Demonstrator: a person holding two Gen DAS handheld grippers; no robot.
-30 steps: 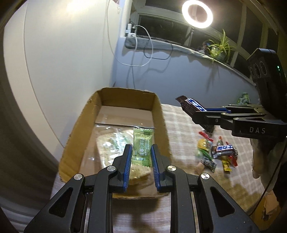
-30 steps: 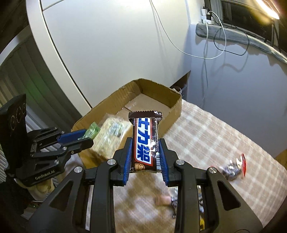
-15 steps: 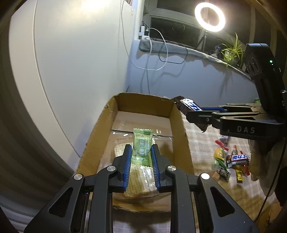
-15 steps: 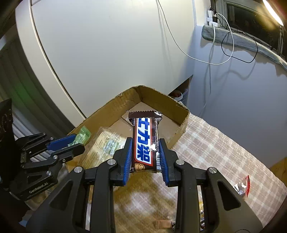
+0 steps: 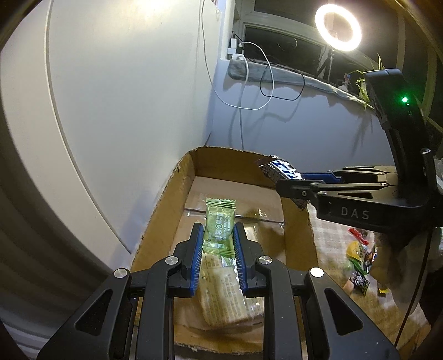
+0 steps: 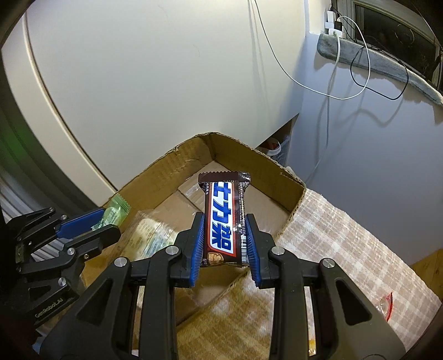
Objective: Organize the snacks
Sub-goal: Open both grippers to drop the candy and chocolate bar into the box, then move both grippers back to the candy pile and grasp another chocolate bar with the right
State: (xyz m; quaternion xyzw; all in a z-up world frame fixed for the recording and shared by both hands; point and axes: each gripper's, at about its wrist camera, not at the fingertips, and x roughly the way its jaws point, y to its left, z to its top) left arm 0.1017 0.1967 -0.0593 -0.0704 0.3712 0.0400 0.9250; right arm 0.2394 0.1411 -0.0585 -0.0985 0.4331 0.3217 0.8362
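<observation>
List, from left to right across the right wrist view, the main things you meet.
Left tongs gripping green candy packet → clear-wrapped cracker pack in cardboard box → chocolate bar in right tongs → checked tablecloth → red wrapper.

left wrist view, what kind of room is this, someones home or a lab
Most likely a home room set up for recording. A cloth-covered table sits by a windowsill with a potted plant, a charger cable dangles, and a ring light glows.
</observation>
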